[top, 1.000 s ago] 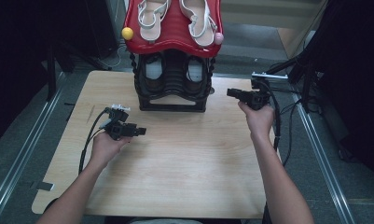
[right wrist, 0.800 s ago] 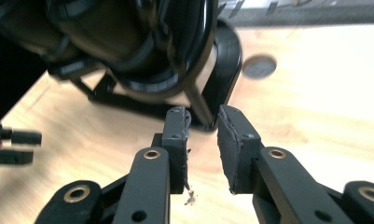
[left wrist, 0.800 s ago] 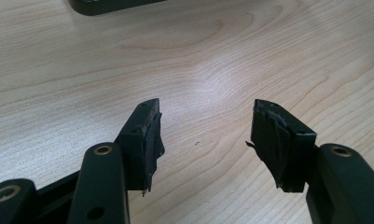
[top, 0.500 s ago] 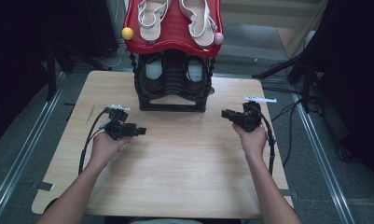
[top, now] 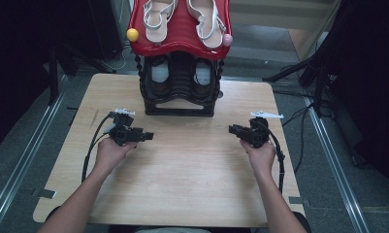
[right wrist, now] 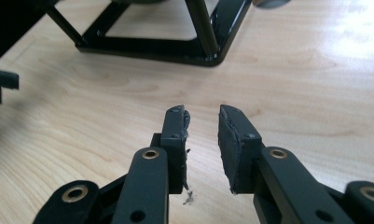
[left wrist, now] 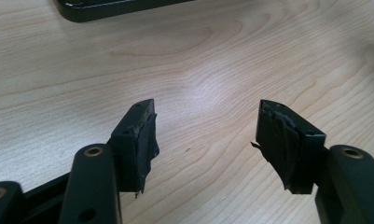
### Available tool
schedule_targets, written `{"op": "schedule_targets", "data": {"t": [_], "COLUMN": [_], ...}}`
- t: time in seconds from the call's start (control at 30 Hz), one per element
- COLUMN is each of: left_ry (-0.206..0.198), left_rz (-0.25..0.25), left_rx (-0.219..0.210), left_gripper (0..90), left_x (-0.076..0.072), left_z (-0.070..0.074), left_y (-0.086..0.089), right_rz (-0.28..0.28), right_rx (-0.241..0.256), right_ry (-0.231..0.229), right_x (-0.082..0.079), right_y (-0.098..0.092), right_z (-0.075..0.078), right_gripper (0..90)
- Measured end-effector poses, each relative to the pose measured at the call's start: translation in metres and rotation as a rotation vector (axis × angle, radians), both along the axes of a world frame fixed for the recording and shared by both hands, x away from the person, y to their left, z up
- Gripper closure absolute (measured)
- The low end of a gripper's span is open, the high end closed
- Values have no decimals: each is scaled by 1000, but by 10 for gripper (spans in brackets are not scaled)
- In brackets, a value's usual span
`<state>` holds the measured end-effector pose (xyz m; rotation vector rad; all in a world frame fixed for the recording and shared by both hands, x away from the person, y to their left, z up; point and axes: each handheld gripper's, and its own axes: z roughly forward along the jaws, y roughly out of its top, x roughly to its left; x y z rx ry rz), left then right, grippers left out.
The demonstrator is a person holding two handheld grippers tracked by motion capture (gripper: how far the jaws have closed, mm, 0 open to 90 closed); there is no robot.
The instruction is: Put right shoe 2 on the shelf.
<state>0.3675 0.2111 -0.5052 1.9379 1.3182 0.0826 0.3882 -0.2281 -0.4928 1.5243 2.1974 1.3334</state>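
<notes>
Rack [top: 180, 90] stands at the far middle of the desk [top: 192, 189], black frame below and a red top tray carrying a pair of pale sandals [top: 182, 17]; dark shoes [top: 177, 77] sit in the lower tier. You hold both grippers low over bare wood, well apart from each other and near the rack's front foot. Your left gripper [top: 147, 136] has its fingers [left wrist: 138, 140] wide with nothing between them; your right gripper [top: 232, 129] has its fingers [right wrist: 175, 140] narrow, a slim gap left and nothing held. The grippers point inward toward each other, across the desk. As I judge it, the step in hand is a reach to the rack, so turn each wrist toward it before you travel. Widen the right fingers on the way rather than at the shoe. Come in low for the lower tier, clear of the side posts and the overhanging tray. The sandals lie side by side with their long axes running away from you, toward the far edge; which end is the toe I cannot tell. The dark shoes seem to lie the same way, one end of each facing you.
</notes>
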Motion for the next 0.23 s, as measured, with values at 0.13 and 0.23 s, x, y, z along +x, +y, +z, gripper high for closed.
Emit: {"op": "schedule_targets", "data": {"t": [0.13, 0.23], "left_ry": [-12, -4], "left_rz": [2, 7], "left_rx": [-15, -9], "left_gripper": [357, 341], "left_x": [0, 1], "left_z": [1, -1], "left_y": [0, -1], "right_rz": [6, 3], "right_rx": [-16, -21], "right_ry": [-14, -24], "right_x": [-3, -4], "right_y": [-1, -2], "right_z": [-3, -4], "right_gripper": [728, 703]}}
